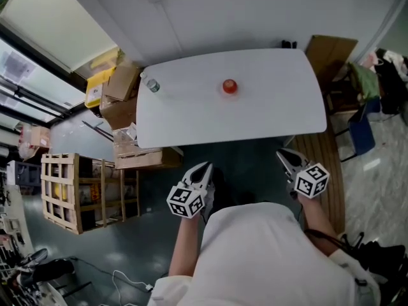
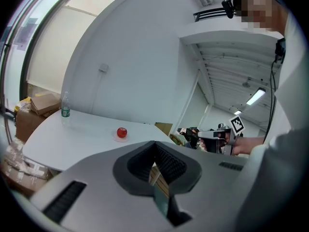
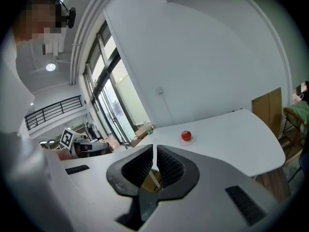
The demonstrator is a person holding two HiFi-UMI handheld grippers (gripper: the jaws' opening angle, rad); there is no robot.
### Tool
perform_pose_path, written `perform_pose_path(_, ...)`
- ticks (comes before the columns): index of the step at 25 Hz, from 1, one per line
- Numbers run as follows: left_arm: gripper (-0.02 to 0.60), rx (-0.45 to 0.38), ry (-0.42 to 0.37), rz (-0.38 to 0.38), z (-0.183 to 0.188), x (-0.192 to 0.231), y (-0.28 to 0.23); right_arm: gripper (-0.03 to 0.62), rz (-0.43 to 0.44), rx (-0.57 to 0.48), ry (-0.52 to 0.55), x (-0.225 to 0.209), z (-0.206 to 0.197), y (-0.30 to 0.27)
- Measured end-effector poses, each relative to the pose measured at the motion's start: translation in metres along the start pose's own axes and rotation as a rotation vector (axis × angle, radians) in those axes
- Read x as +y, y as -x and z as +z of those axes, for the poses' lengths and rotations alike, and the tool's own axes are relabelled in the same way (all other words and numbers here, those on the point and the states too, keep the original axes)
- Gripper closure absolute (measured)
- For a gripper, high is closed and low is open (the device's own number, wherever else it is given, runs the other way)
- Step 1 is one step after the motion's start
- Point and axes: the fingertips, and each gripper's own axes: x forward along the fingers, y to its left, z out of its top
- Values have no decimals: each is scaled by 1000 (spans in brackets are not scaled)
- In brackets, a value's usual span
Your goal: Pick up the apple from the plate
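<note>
Apple (image 1: pixel 229 85) sits on a small plate (image 3: pixel 186 141) near the far edge of the white table (image 1: pixel 268 113), about mid-width. Left gripper (image 1: pixel 205 167) and right gripper (image 1: pixel 282 153) hover short of the near edge, both clenched and empty; the apple lies ahead between them, neither clearly nearer.

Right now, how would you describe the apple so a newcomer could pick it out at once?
Find the big white table. Near its middle, toward the far edge, sits a small pale plate bearing the apple. It is the only red, round thing there; its one neighbour, a clear bottle, stands at the left end.
</note>
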Motion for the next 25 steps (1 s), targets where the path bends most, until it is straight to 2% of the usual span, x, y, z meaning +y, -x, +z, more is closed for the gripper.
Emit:
perform_pose_path(4,580,7,-1,-31,17,22,-13,548,0,-12,-16,3,11,-19)
perform_pose_path(17,580,45,-35,-149,69,95,-53,548,-104,-62,-82,1,48,-85)
perform_pose_path(25,580,89,-106,-213,85,126,-69,548,-162,-85,-91,3,60,-114)
